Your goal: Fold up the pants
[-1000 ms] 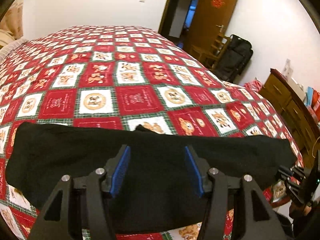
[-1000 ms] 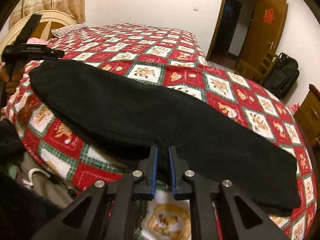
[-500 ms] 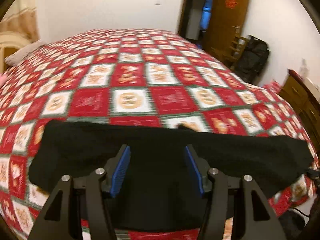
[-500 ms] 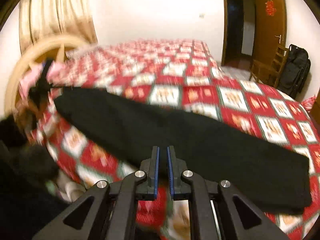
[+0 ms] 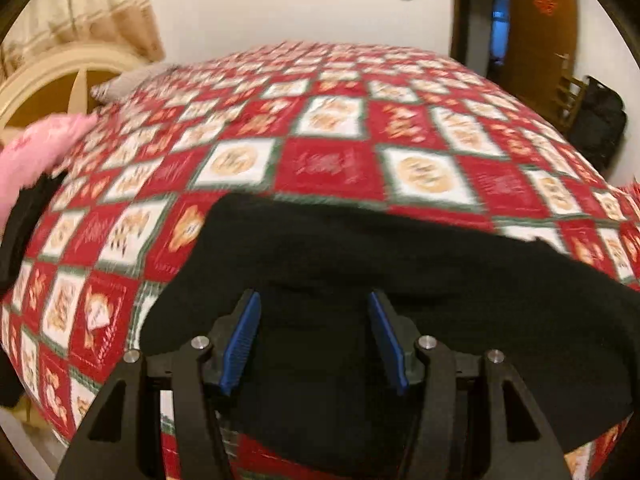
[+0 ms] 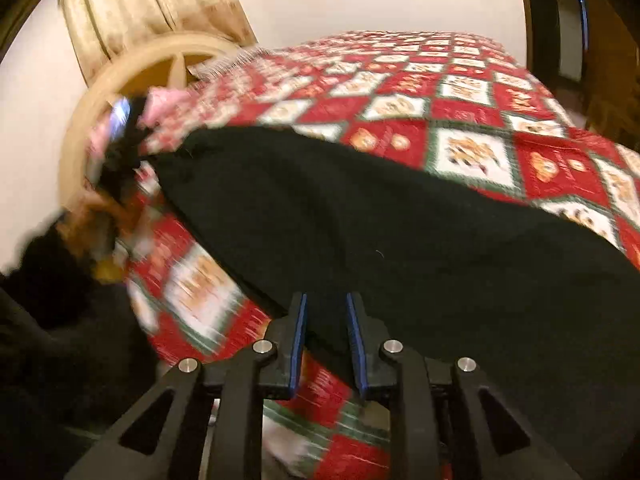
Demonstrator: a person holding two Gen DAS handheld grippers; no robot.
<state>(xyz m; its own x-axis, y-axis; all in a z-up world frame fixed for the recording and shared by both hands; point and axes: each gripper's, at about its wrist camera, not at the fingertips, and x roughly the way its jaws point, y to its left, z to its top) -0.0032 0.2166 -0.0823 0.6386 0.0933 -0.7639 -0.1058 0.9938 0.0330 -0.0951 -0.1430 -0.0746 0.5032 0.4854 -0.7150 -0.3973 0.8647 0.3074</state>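
Black pants (image 5: 400, 280) lie flat in a long strip along the near edge of the bed, over the red and white patterned quilt (image 5: 328, 160). My left gripper (image 5: 314, 340) is open, its blue pads wide apart above the pants, holding nothing. In the right wrist view the pants (image 6: 400, 232) stretch from upper left to lower right. My right gripper (image 6: 326, 340) is partly open over the pants' near edge, nothing between its pads. The left gripper shows blurred in the right wrist view (image 6: 120, 148) near the pants' far end.
A cream headboard (image 6: 120, 92) and curtains (image 6: 152, 12) stand at the left. A pink pillow (image 5: 36, 148) lies by the headboard. A dark door (image 5: 540, 20), a wooden chair and a black bag (image 5: 596, 124) stand at the right. Dark clothing (image 6: 52, 320) hangs below the bed edge.
Both views have swung left toward the headboard. My right gripper has opened from shut to a narrow gap. The left gripper stays open over the pants.
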